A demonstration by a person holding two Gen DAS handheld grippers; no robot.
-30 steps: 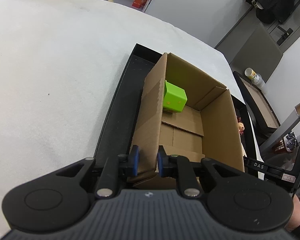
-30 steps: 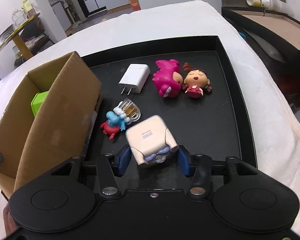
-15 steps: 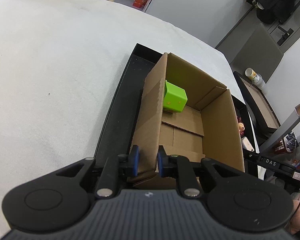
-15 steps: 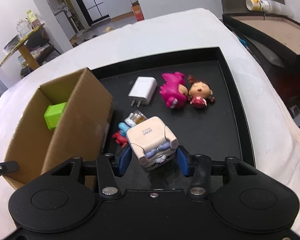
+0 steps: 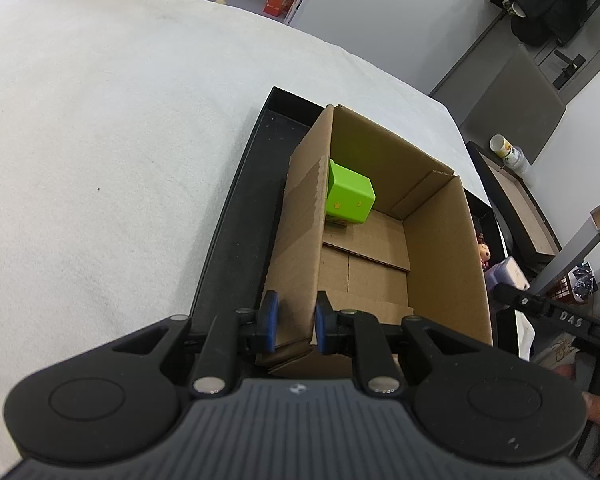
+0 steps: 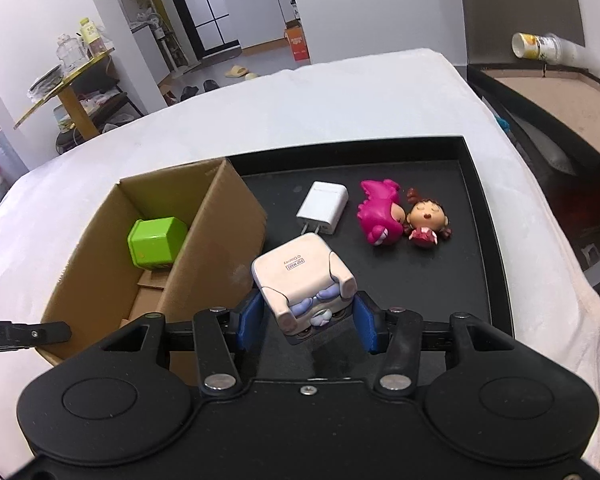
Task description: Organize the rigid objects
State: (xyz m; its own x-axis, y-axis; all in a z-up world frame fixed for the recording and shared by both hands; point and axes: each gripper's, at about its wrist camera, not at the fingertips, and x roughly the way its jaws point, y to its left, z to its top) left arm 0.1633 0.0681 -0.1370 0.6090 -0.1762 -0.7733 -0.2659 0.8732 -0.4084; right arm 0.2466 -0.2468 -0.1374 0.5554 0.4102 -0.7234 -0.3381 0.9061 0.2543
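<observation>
Looking along the left gripper (image 5: 293, 322), the two blue pads are pinched onto the near left wall of the cardboard box (image 5: 300, 240), one pad outside and one inside, so this claw is narrow and clamped on the box. The box stands open-topped in the left part of a black tray (image 5: 236, 216) on a white cloth (image 5: 100, 120). Inside it, against the same left wall and toward the far end, well ahead of the pads, sits a green cube (image 5: 350, 196), tilted on an edge. Beyond the box's right wall a sliver of the cream block toy (image 5: 510, 274) shows, with the tip of the other tool just beside it. From the right wrist view, the right gripper (image 6: 308, 322) has its blue pads pressed on the two sides of the cream block toy (image 6: 300, 272), which is clear of the tray floor and juts forward from the claw, just right of the box's (image 6: 220, 220) right wall. The green cube (image 6: 156, 242) lies in the box to the left of the toy. Farther ahead on the black tray (image 6: 476, 200) lie a white charger (image 6: 324, 206), a pink figure (image 6: 380, 216) and a small doll (image 6: 426, 220), the last two touching, all well apart from the claw.
</observation>
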